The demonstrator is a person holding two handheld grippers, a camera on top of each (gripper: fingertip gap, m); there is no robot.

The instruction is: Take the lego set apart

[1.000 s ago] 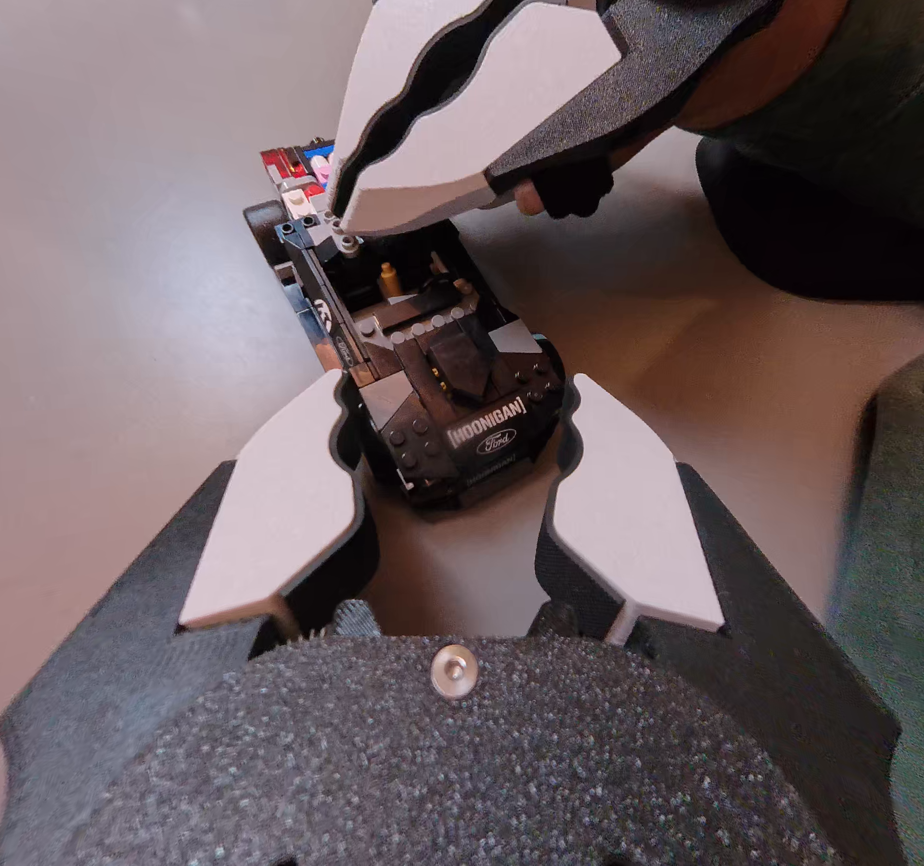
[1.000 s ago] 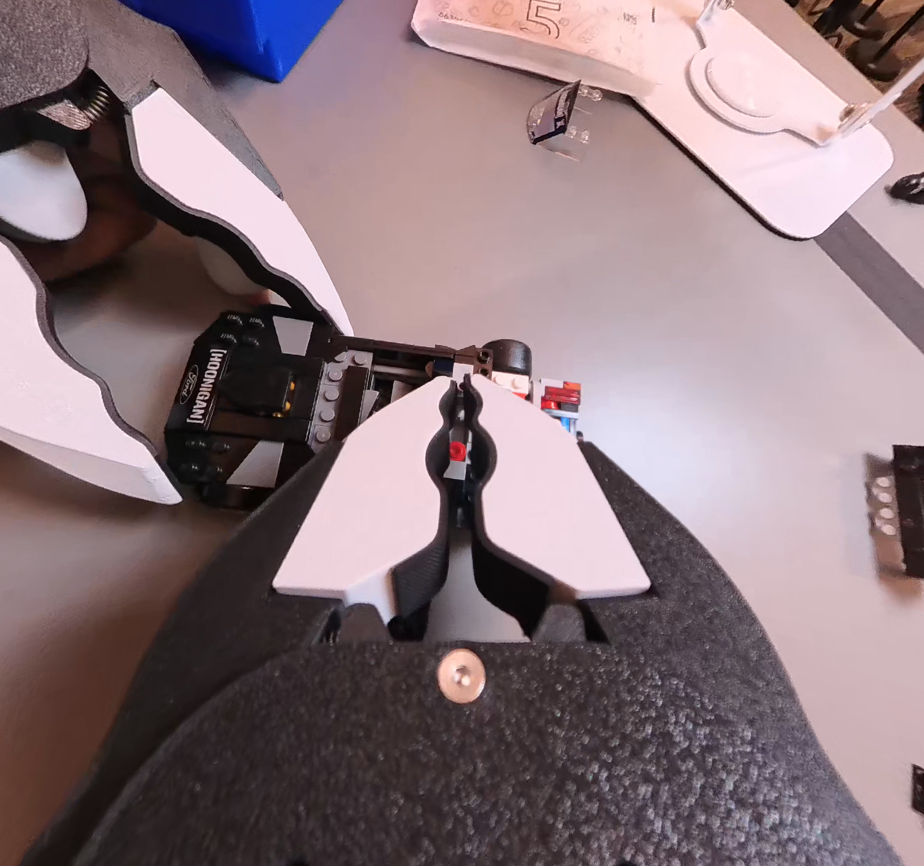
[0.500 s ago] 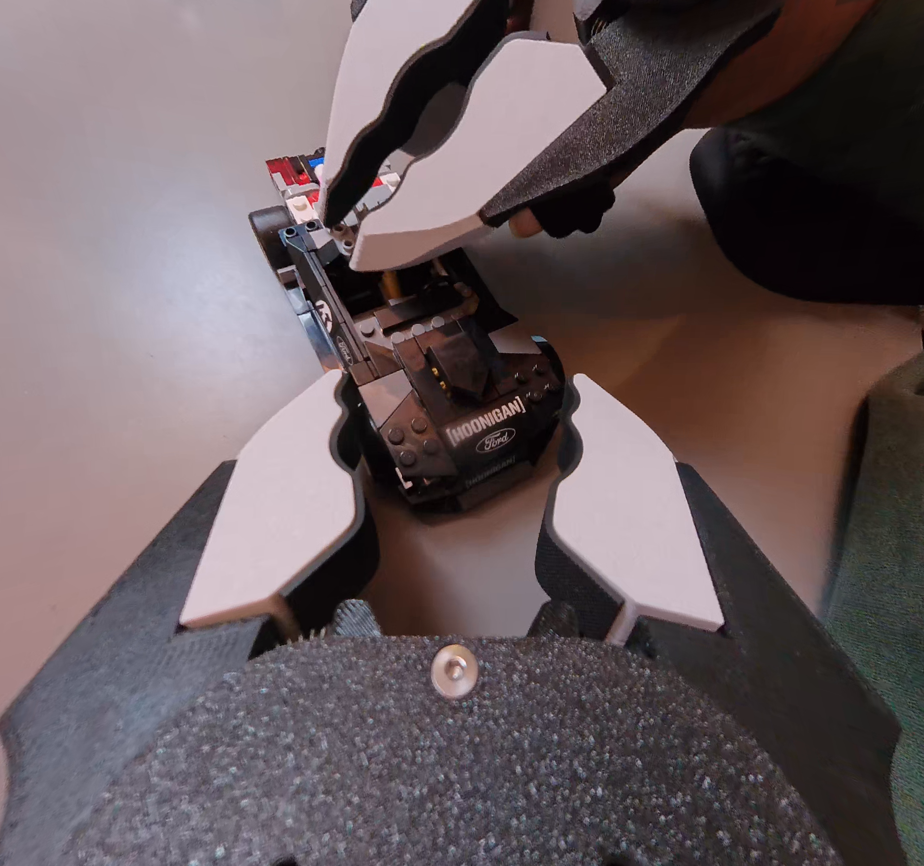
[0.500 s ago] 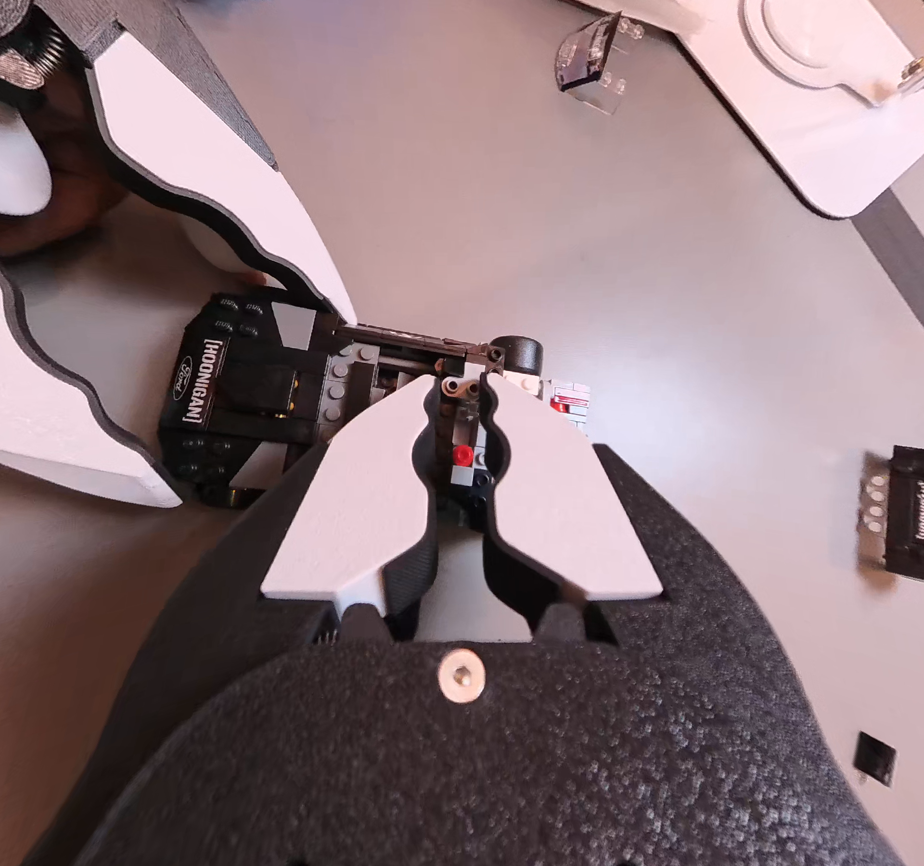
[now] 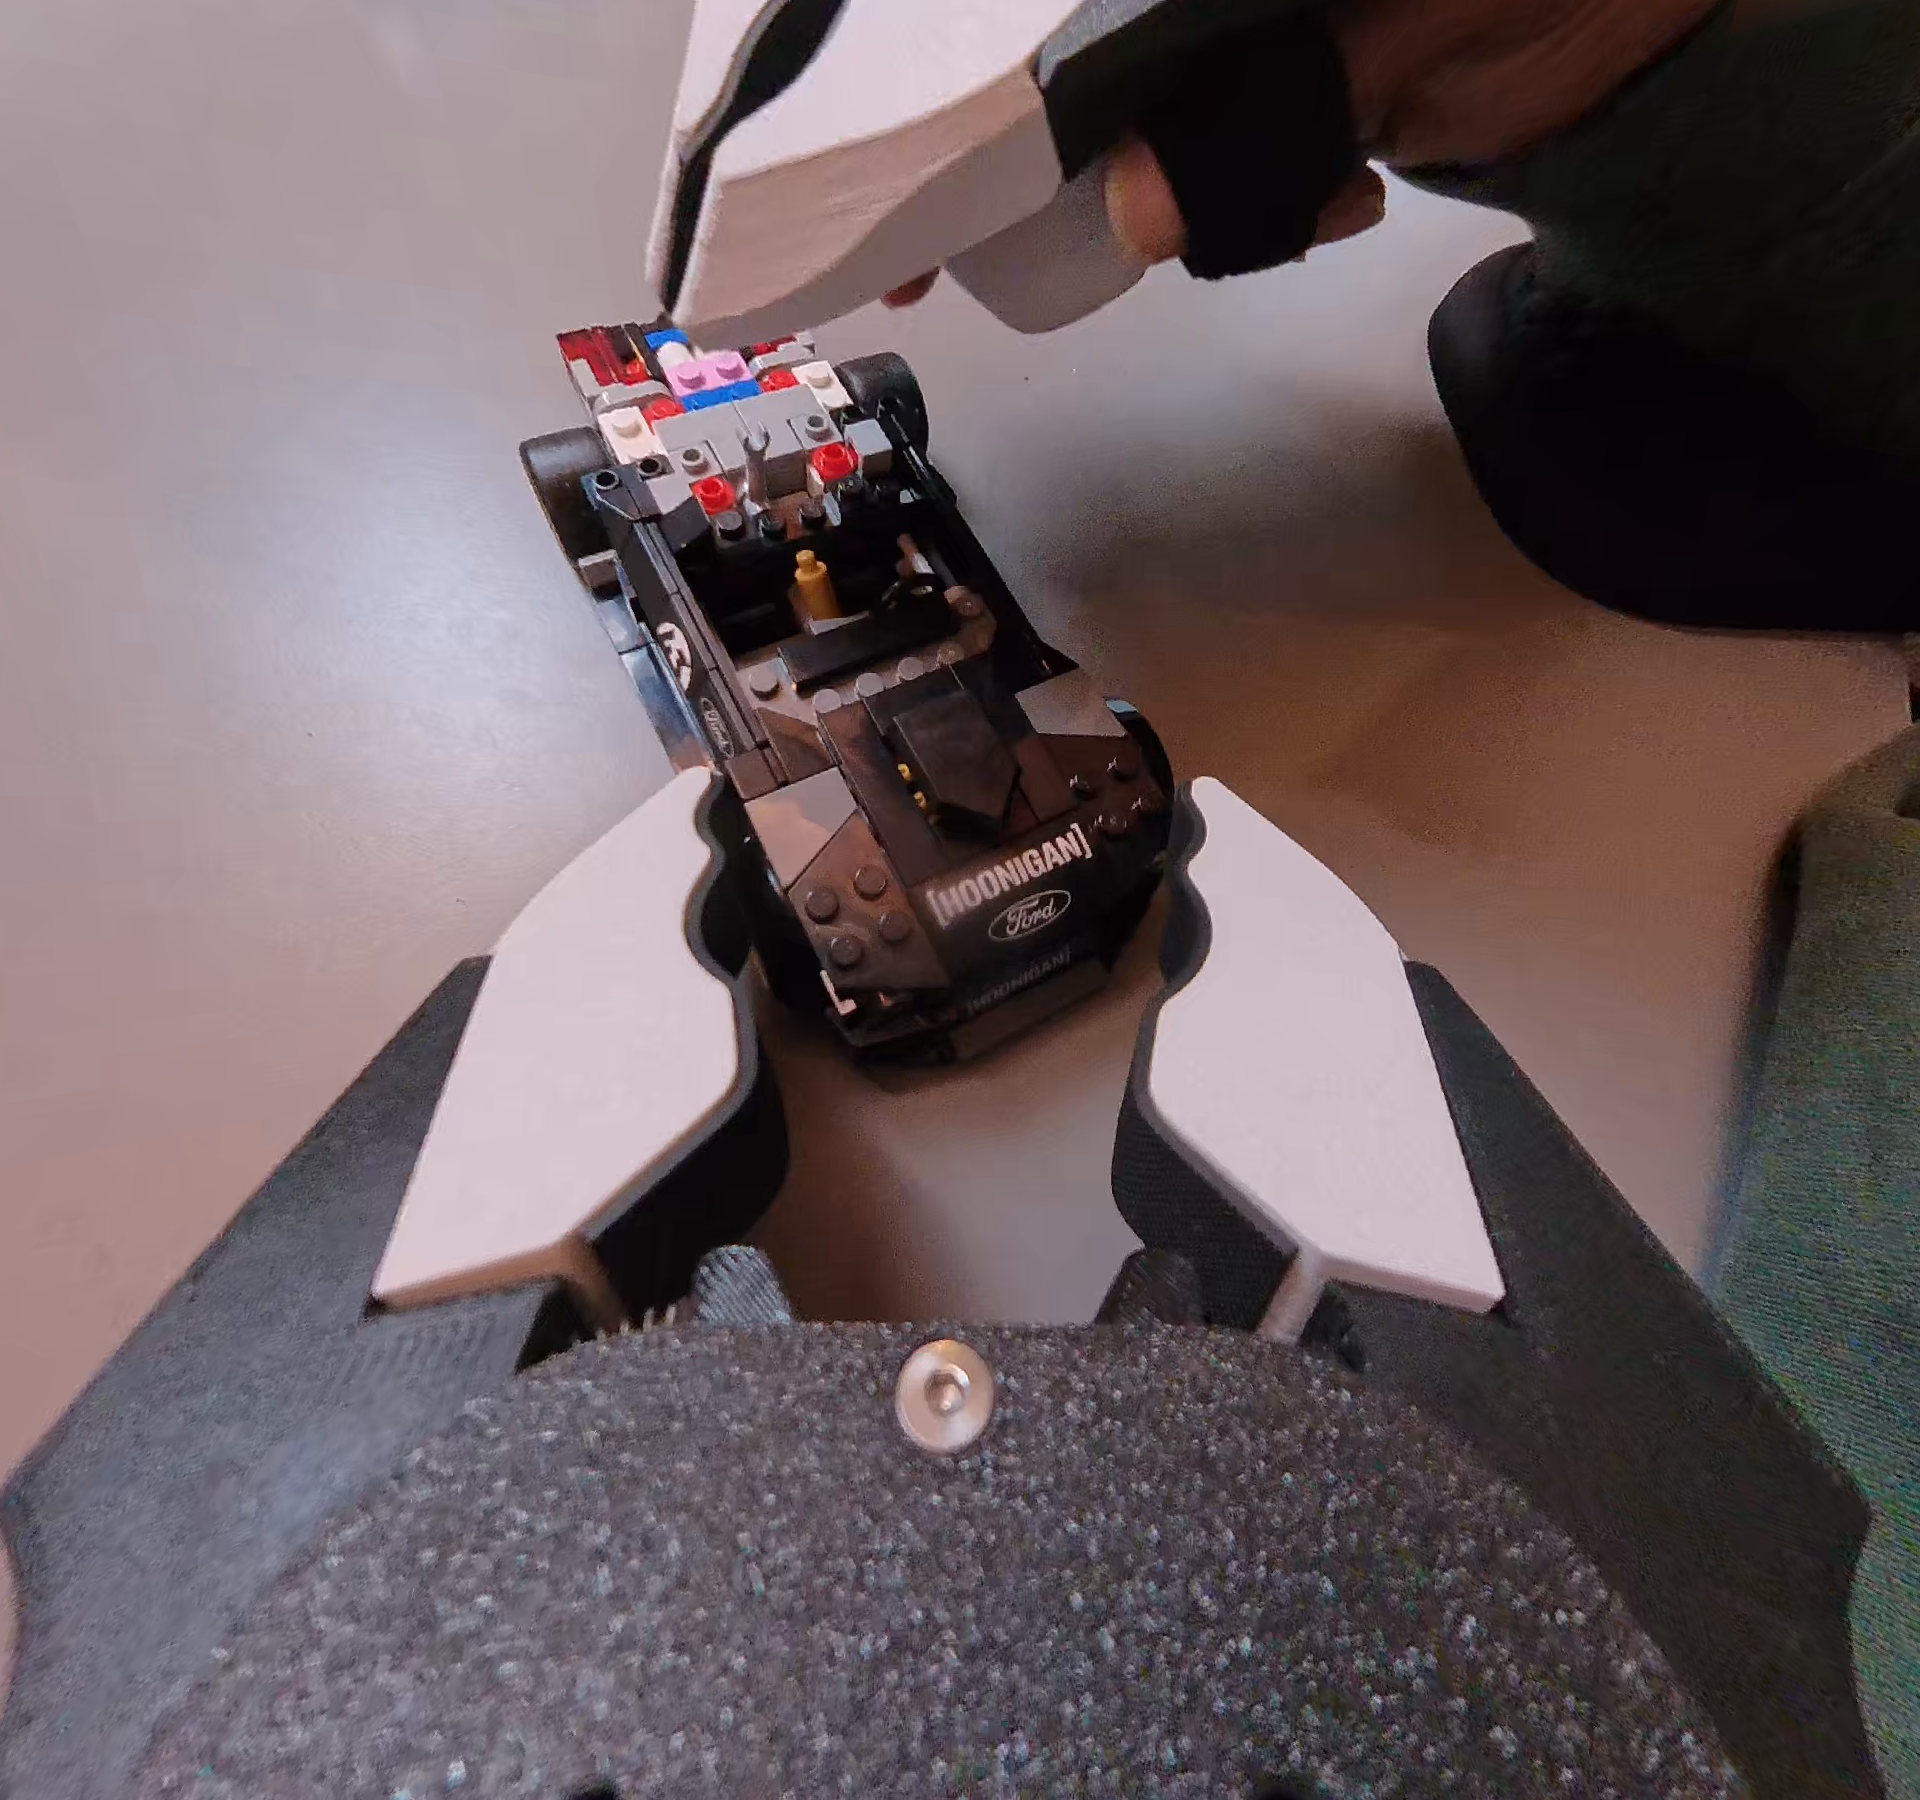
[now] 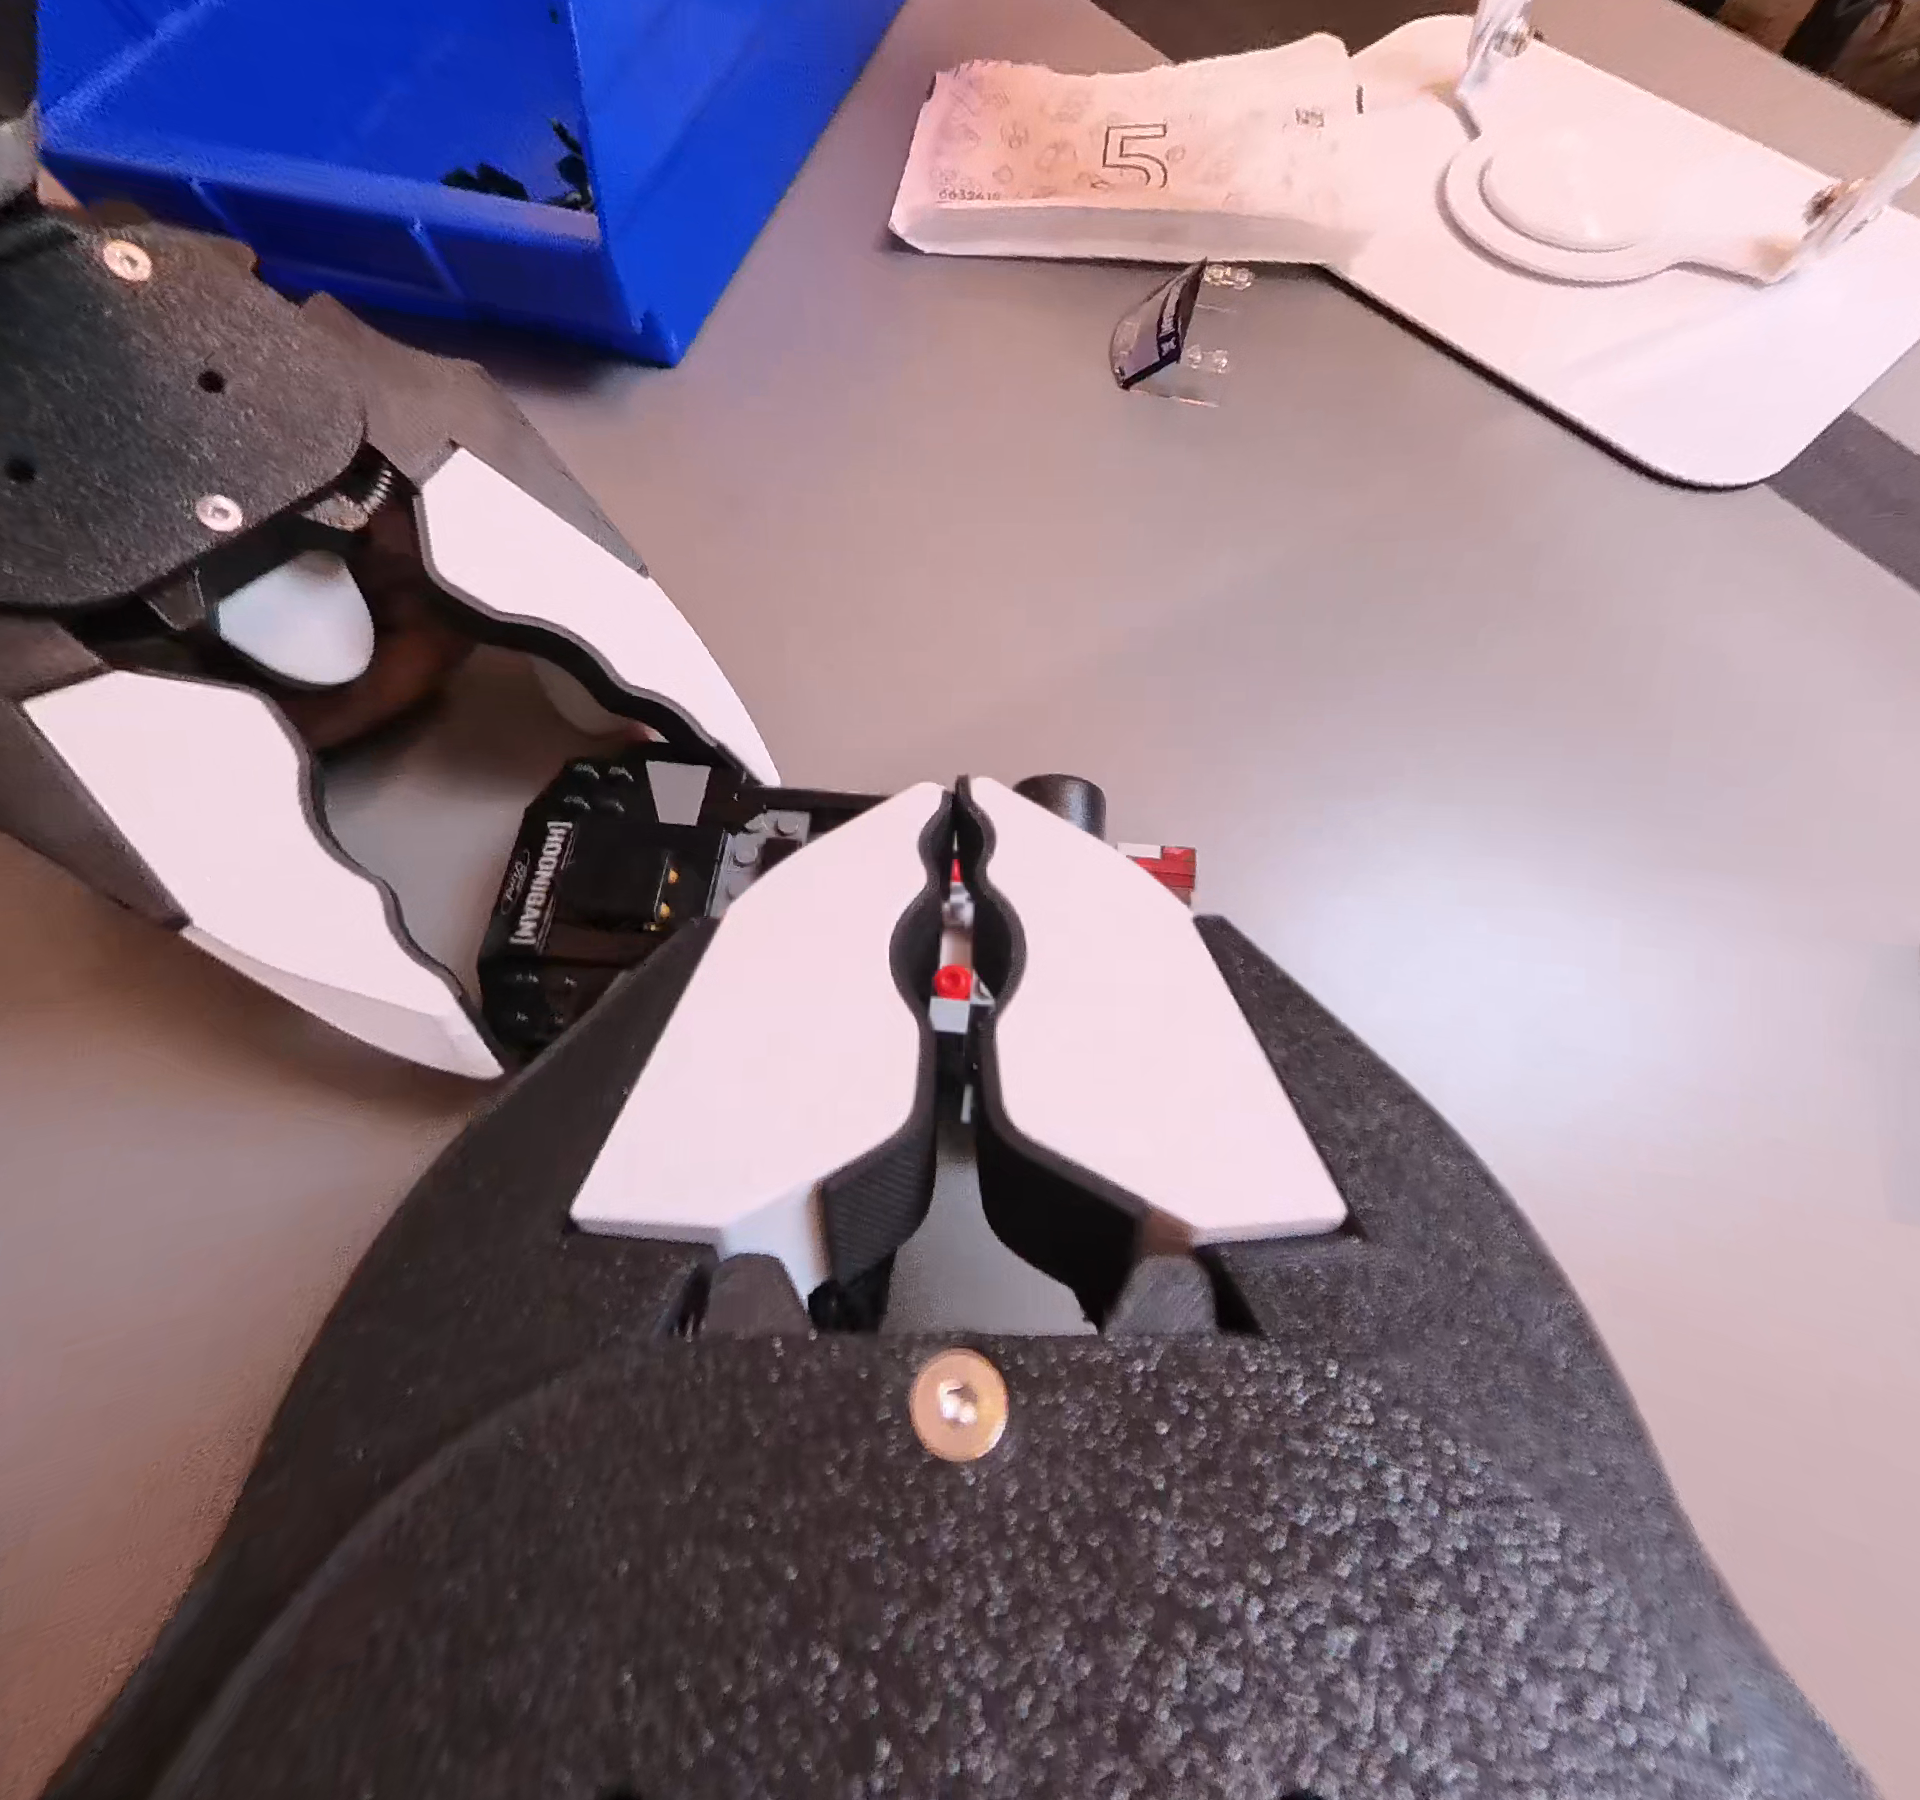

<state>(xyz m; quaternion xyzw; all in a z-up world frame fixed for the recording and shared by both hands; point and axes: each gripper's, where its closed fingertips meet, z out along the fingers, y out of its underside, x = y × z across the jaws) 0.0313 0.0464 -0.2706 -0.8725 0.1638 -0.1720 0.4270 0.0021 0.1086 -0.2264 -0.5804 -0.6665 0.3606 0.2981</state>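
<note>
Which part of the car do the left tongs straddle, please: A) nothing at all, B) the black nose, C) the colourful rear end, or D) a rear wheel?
B: the left tongs stand open on either side of the car's black nose.

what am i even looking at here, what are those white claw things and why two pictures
Those claws are two hand-held grippers, each carrying a camera that looks along its own fingers; hence two pictures. The left gripper brackets the front of a black lego car on the grey table, its jaws apart on either side of the nose. The right gripper hangs closed over the car's rear; whether it holds a small piece cannot be told. Also on the table: a blue bin, a paper bag, a white stand base, and a loose windscreen piece.
</note>
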